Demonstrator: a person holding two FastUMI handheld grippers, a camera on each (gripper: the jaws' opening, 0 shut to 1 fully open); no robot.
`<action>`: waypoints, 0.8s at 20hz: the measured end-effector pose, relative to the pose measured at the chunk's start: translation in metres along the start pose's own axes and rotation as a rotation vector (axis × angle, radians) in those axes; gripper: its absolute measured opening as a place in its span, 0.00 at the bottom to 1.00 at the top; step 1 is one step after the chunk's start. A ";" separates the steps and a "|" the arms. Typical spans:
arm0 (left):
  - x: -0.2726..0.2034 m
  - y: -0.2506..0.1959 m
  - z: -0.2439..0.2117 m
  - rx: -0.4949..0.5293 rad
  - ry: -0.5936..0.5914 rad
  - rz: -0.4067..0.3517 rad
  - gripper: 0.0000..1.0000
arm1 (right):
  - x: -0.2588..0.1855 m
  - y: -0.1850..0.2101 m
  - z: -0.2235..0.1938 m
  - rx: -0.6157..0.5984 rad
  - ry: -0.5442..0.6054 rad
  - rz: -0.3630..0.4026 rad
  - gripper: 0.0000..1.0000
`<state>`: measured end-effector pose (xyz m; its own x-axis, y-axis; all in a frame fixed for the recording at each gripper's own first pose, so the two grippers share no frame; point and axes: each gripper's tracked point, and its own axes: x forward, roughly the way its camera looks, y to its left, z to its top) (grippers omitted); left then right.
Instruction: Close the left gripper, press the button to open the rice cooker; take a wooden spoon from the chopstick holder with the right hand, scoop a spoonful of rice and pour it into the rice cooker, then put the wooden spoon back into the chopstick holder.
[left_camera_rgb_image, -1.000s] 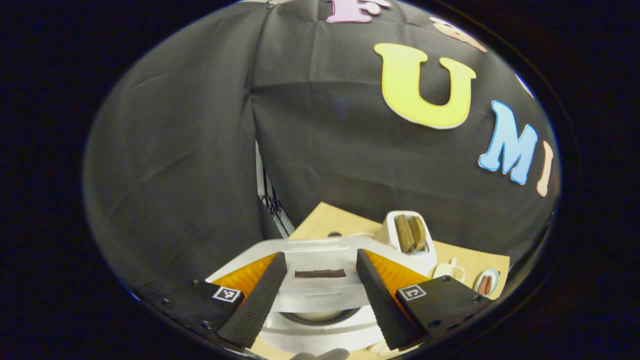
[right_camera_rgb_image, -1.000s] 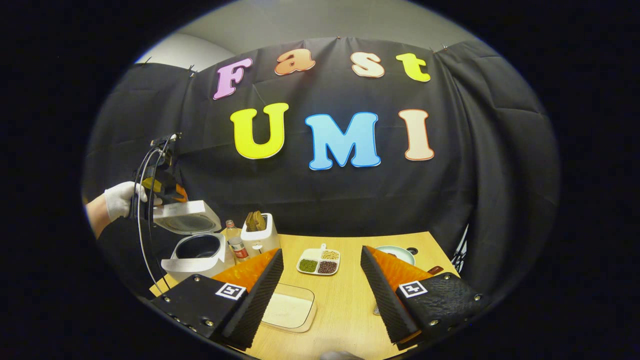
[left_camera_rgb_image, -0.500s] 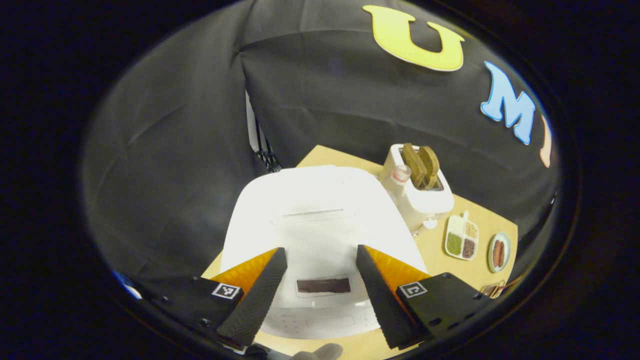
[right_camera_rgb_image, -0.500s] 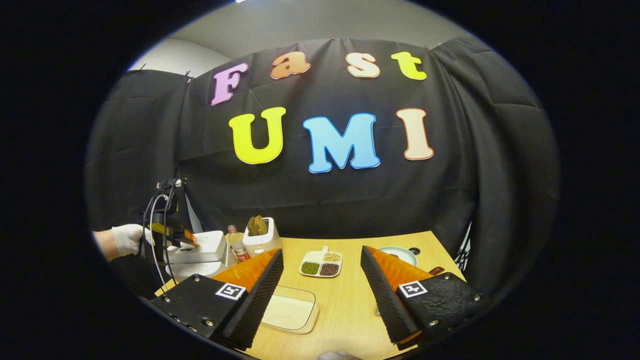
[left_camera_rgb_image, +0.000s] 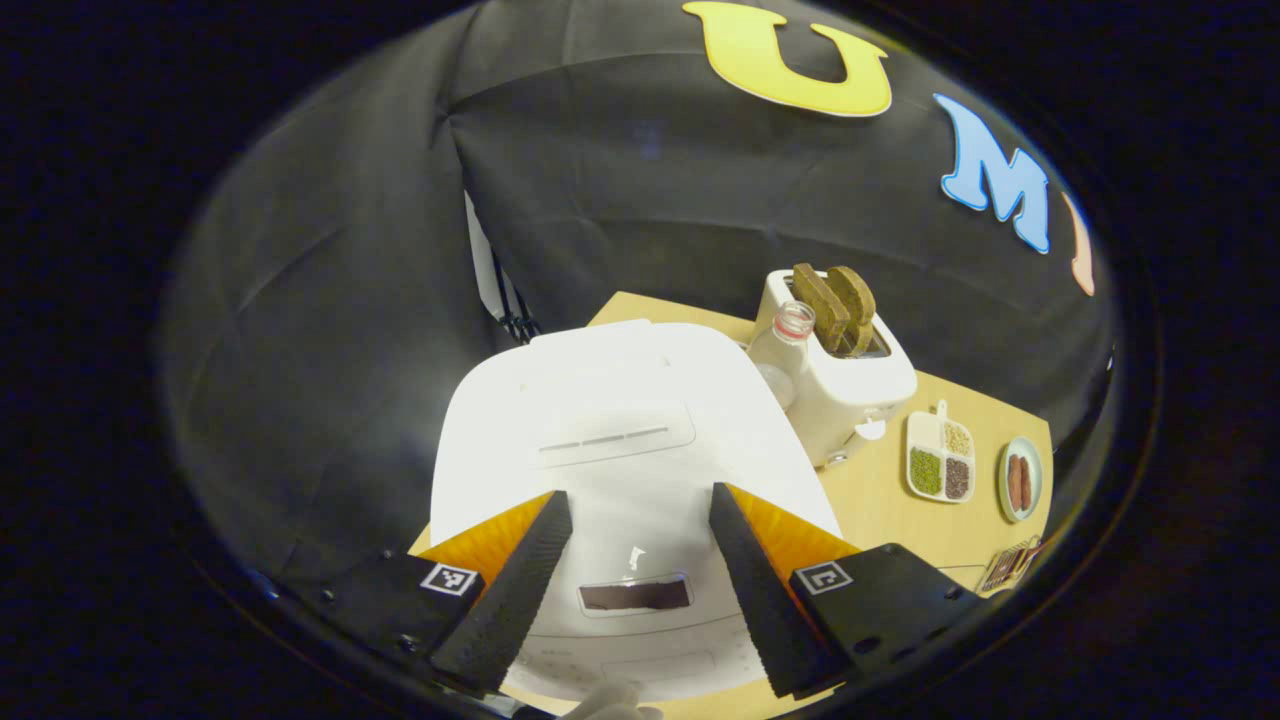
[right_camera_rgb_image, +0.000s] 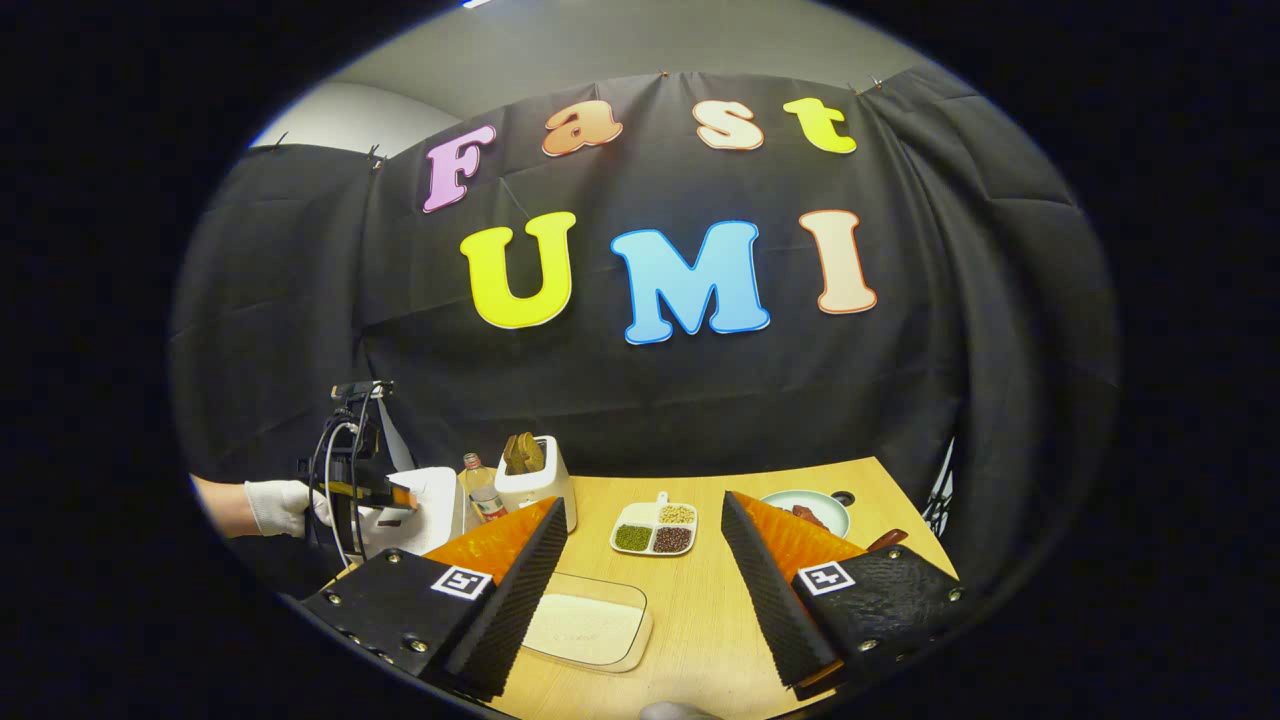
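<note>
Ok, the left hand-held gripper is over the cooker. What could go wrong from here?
1. The left hand-held gripper is open, its fingers spread over the closed rice cooker lid. If it presses like this, the fingers may pass either side of the button, so shut it first.
2. The bottle stands close against the cooker's side, next to the white holder. A sideways slip of the gripper could tip it.

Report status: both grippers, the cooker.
Left gripper open above white rice cooker, lid shut. Right gripper open, empty, above clear rice tray. Nothing in the way.
</note>
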<state>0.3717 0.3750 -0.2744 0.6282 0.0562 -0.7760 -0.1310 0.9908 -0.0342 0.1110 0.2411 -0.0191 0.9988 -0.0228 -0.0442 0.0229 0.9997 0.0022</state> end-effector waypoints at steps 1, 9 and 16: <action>-0.001 0.001 0.001 0.004 -0.004 -0.004 1.00 | 0.000 0.002 0.000 0.001 0.002 0.004 0.95; -0.013 -0.007 0.007 -0.001 -0.024 -0.070 0.99 | -0.002 -0.007 0.015 -0.021 -0.022 -0.023 0.95; -0.130 -0.050 0.062 0.107 -0.365 -0.101 0.96 | -0.014 -0.020 0.051 -0.031 -0.101 -0.050 0.95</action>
<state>0.3443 0.3263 -0.1325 0.8679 -0.0213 -0.4963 0.0142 0.9997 -0.0180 0.0984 0.2211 0.0322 0.9958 -0.0708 0.0578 0.0725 0.9970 -0.0282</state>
